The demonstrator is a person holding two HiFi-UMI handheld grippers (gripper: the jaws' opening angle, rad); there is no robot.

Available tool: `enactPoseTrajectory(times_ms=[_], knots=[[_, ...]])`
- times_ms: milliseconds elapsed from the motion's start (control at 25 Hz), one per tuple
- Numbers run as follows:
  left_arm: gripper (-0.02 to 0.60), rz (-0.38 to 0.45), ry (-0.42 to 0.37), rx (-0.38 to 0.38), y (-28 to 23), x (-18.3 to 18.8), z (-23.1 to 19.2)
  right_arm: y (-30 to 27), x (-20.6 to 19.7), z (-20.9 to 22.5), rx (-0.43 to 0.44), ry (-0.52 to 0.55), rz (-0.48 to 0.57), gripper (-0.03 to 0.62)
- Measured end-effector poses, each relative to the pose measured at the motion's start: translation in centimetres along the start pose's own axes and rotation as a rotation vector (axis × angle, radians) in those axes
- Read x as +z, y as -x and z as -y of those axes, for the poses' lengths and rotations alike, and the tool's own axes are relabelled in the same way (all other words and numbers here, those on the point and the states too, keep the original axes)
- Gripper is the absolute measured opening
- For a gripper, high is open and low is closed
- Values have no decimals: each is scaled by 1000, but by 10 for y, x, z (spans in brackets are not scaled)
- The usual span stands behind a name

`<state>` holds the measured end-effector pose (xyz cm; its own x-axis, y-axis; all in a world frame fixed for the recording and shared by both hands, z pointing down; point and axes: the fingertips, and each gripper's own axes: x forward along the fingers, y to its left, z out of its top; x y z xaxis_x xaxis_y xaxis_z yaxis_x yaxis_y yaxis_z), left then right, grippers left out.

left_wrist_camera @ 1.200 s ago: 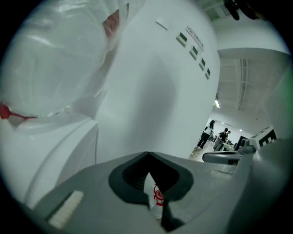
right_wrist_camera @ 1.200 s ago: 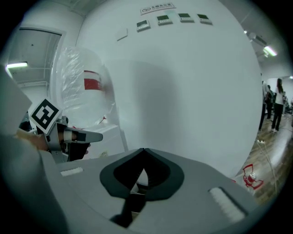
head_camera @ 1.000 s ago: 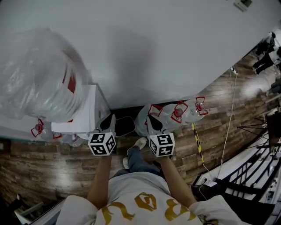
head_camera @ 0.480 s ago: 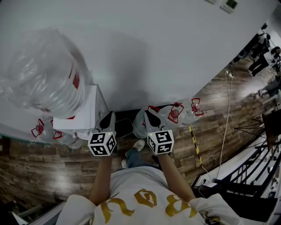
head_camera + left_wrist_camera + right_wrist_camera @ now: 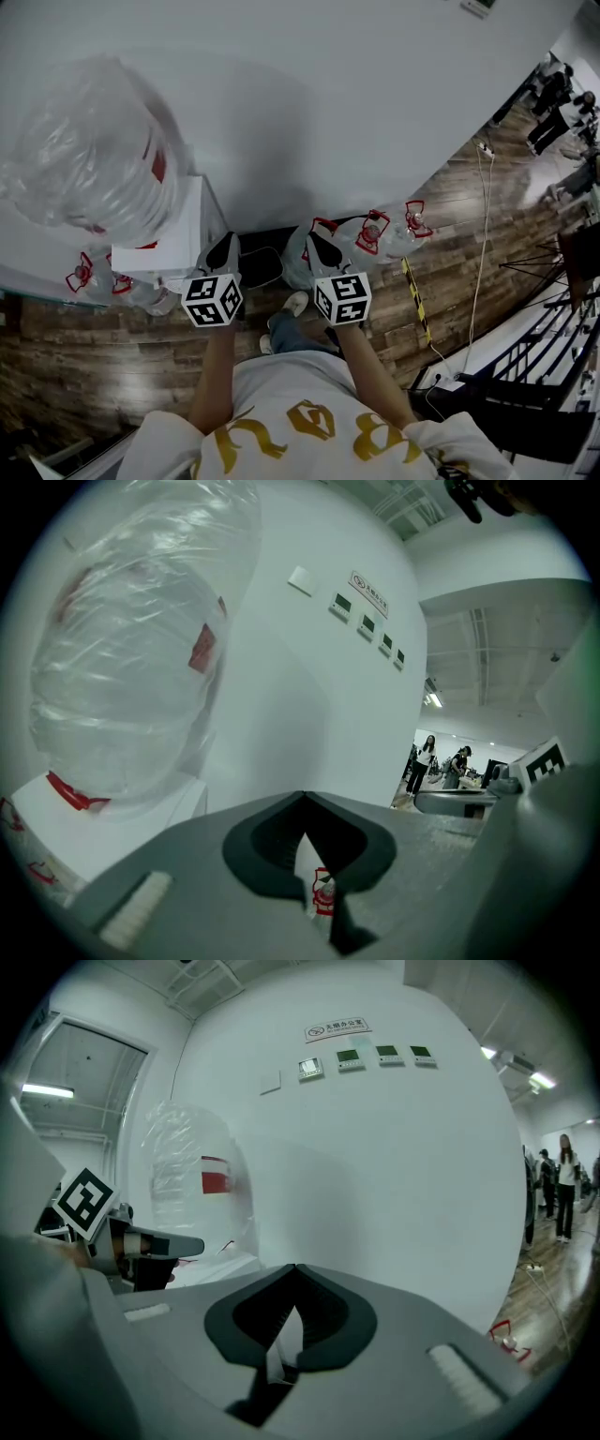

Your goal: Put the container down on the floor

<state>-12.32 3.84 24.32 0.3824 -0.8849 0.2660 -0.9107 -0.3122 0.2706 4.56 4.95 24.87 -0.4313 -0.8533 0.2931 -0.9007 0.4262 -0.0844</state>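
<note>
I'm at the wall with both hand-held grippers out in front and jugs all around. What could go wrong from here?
The right hand-held gripper sits right by the clear plastic-wrapped water jugs with red handles on the floor, so lowering there may knock one. The left hand-held gripper is close to the white dispenser carrying a large wrapped bottle, and a bump might shake it. A thin white cable lies to the right, a possible trip hazard.

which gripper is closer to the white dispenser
Left. The left gripper sits right beside the dispenser, at its right edge in the head view. The right gripper is further right, over the wrapped bottles on the floor.
</note>
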Motion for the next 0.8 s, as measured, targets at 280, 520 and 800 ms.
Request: enactPoseTrajectory(times_ms=[280, 520, 800], knots=[[1, 3, 13, 2, 0, -1, 0, 7, -6, 7, -16, -19, -8, 23], [0, 0, 23, 0, -2, -3, -1, 8, -7, 8, -20, -38, -6, 23], [0, 0, 61, 5, -3, -6, -8, 4, -9, 6, -18, -21, -22, 23]])
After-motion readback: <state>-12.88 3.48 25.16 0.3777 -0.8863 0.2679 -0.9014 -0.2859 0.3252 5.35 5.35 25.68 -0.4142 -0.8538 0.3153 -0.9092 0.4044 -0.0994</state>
